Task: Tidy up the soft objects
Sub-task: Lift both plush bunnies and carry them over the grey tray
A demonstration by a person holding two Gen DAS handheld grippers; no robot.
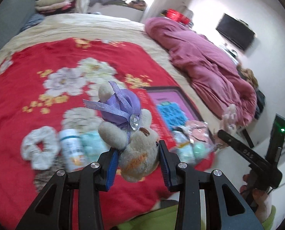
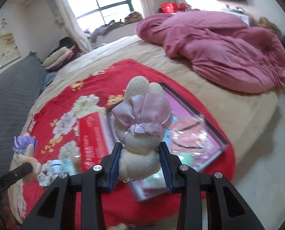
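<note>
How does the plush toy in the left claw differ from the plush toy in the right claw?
The left toy wears a violet cloth with ribbon and a clear button; the right toy wears a shiny pale pink cloth with a frill. The left toy shows orange patches on its fur; the right toy looks plain cream. Both are small beige plush toys, each pinched between blue pads, one in the left claw, one in the right claw, above the red blanket.

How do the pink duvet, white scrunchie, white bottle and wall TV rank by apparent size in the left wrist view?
Largest to smallest as they look:
1. pink duvet
2. white scrunchie, only slightly above the bottle
3. white bottle
4. wall TV
The TV hangs far off, so its rank says nothing of true size.
</note>
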